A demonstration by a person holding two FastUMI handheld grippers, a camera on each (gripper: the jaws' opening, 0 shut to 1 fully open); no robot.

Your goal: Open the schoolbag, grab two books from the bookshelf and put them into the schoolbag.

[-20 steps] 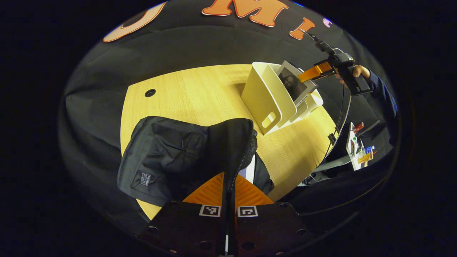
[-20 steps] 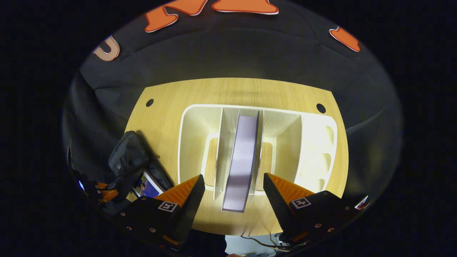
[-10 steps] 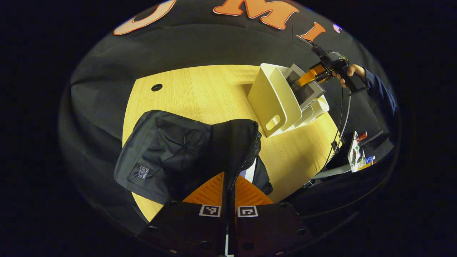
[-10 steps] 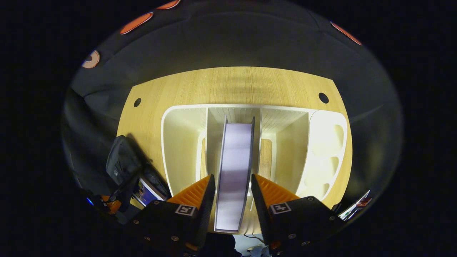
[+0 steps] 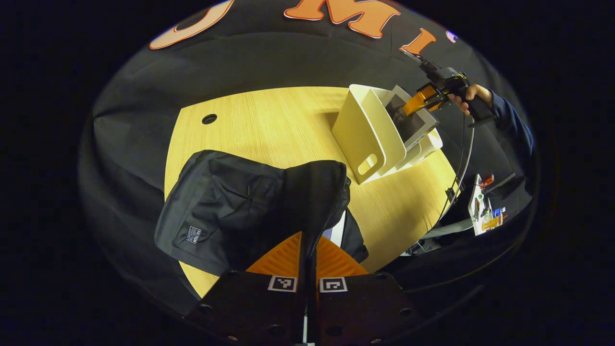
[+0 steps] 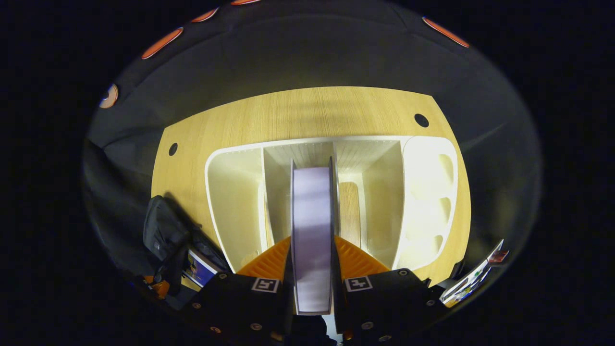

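I am reaching my right gripper (image 6: 312,269) down into the white bookshelf (image 6: 427,192), pinching a standing book (image 6: 311,226). My left gripper (image 5: 307,254) is pinching the schoolbag (image 5: 230,211) flap on the table (image 5: 269,125).

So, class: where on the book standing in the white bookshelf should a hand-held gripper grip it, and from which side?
Grip the book across its thin upper edge from above: it stands upright between the bookshelf dividers, so only that edge is free.
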